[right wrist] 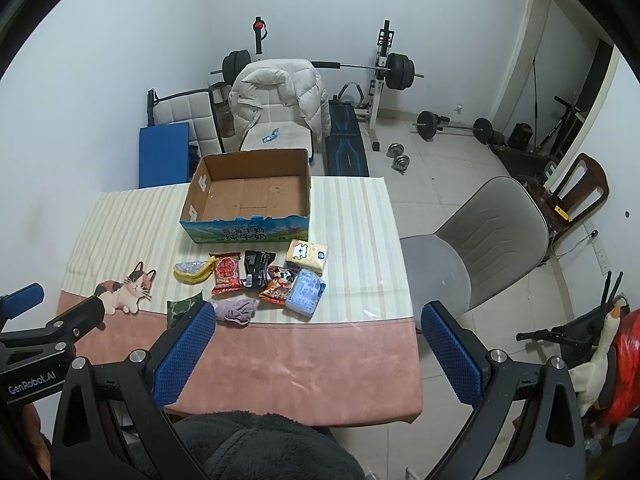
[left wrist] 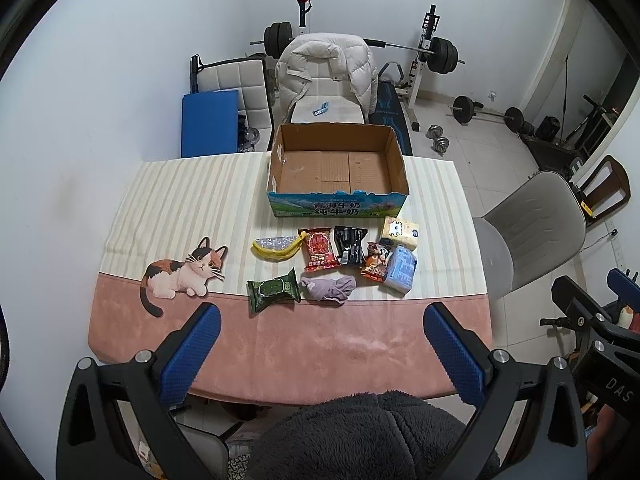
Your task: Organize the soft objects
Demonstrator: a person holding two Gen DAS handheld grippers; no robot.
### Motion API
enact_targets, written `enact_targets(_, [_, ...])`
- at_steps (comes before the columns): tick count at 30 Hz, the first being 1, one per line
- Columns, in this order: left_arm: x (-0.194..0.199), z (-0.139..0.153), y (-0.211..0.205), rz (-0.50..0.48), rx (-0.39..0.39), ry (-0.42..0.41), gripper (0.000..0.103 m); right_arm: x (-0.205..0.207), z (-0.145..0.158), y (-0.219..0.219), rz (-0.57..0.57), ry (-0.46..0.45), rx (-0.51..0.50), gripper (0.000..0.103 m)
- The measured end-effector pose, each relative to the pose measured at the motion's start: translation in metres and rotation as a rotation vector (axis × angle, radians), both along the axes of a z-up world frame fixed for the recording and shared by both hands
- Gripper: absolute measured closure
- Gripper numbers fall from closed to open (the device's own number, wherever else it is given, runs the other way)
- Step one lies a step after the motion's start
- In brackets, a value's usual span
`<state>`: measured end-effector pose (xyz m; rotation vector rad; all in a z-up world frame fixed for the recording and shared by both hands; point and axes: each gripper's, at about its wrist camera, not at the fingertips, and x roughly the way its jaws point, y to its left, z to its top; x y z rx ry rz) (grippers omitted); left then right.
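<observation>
An open, empty cardboard box point(left wrist: 336, 168) point(right wrist: 250, 196) stands at the table's far side. In front of it lie soft items: a yellow banana pouch point(left wrist: 275, 247), a red snack pack point(left wrist: 319, 250), a black pack point(left wrist: 350, 244), an orange pack point(left wrist: 375, 266), a yellow tissue pack point(left wrist: 400, 233), a blue tissue pack point(left wrist: 401, 270), a green wipes pack point(left wrist: 274, 289) and a purple cloth point(left wrist: 330, 288) point(right wrist: 236, 309). My left gripper point(left wrist: 322, 320) is open and empty, held above the near table edge. My right gripper point(right wrist: 316, 320) is open and empty, near the table's right front.
The table point(left wrist: 280, 344) has a striped and pink cloth with a cat print point(left wrist: 184, 274). A grey chair point(right wrist: 480, 248) stands right of the table. A chair with a white jacket point(left wrist: 326, 72) and weight equipment point(left wrist: 434, 52) stand behind.
</observation>
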<state>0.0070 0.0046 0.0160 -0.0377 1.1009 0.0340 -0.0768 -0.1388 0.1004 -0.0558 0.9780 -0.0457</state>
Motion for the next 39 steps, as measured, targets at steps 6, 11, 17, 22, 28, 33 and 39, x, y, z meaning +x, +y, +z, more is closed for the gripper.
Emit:
enact_targets(6, [-0.001, 0.000, 0.000, 0.002, 0.000, -0.003, 0.000, -0.001, 0.000, -0.001, 0.004, -0.003, -0.002, 0.000])
enact_targets(11, [0.000, 0.001, 0.001, 0.003, 0.001, -0.006, 0.000, -0.001, -0.001, -0.001, 0.005, -0.004, -0.002, 0.000])
enact_targets(17, [-0.004, 0.004, 0.002, 0.005, 0.005, -0.022, 0.000, 0.000, 0.000, 0.000, 0.004, -0.004, -0.002, 0.000])
enact_targets(22, [-0.009, 0.004, 0.001, 0.004, 0.004, -0.030, 0.000, 0.000, 0.000, 0.000, 0.003, -0.007, -0.003, 0.000])
enact_targets(28, [-0.013, 0.007, -0.001, 0.006, 0.008, -0.045, 0.000, 0.000, 0.001, -0.001, 0.002, -0.011, -0.002, 0.000])
enact_targets(33, [-0.013, 0.008, -0.001, 0.003, 0.008, -0.044, 0.000, -0.001, 0.000, -0.001, 0.002, -0.011, -0.003, 0.000])
enact_targets(39, [-0.016, 0.008, -0.002, 0.000, 0.009, -0.044, 0.000, -0.004, 0.001, -0.002, 0.002, -0.012, -0.001, 0.000])
